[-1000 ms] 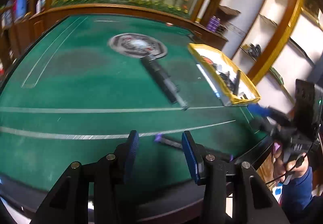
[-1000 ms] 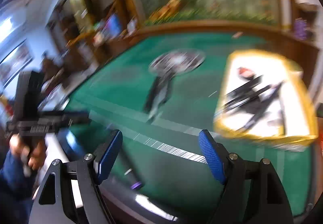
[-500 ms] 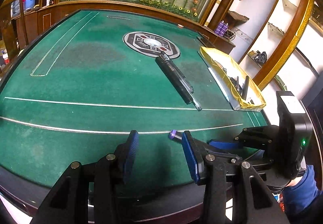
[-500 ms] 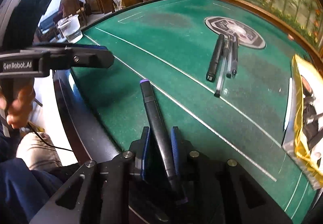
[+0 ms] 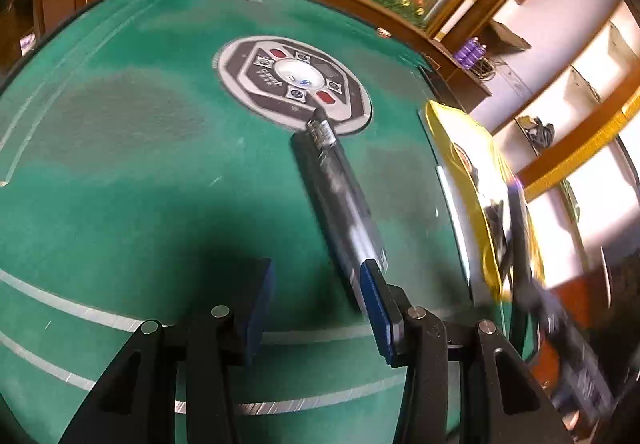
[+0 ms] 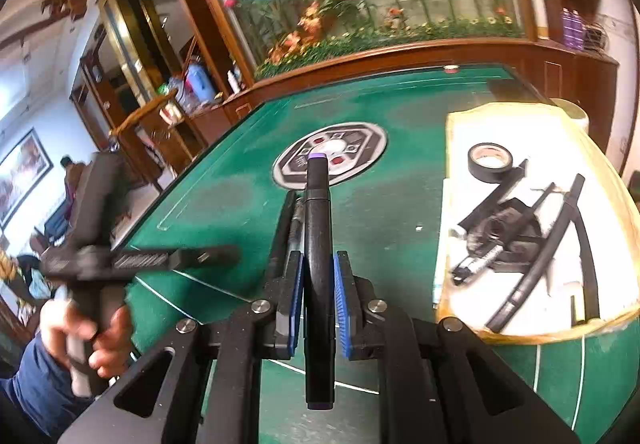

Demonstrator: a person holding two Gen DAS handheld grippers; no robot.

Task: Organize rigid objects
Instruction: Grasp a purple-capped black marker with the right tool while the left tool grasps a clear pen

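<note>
My right gripper (image 6: 318, 264) holds a black marker (image 6: 317, 212) with purple ends; its jaws are still closing, and the blue pads press on the barrel. The marker points at the round emblem (image 6: 332, 156), above several dark pens (image 6: 286, 228) lying together on the green felt table (image 6: 224, 204). In the left wrist view these pens (image 5: 340, 196) lie just ahead of my left gripper (image 5: 316, 284), which is open with nothing between its pads. Its right fingertip (image 5: 370, 284) is next to the pens' near end. The held marker (image 5: 520, 220) shows blurred at the right.
A yellow-rimmed tray (image 6: 520, 128) stands on the table's right side, holding a roll of black tape (image 6: 490, 162), black strips (image 6: 536, 268) and other dark parts. A hand (image 6: 100, 340) holds the left gripper's handle at the left. Wooden rails and shelves ring the table.
My right gripper closed on the marker at the table's near edge and carried it up over the pens. My left gripper moved forward across the felt, close to the pens.
</note>
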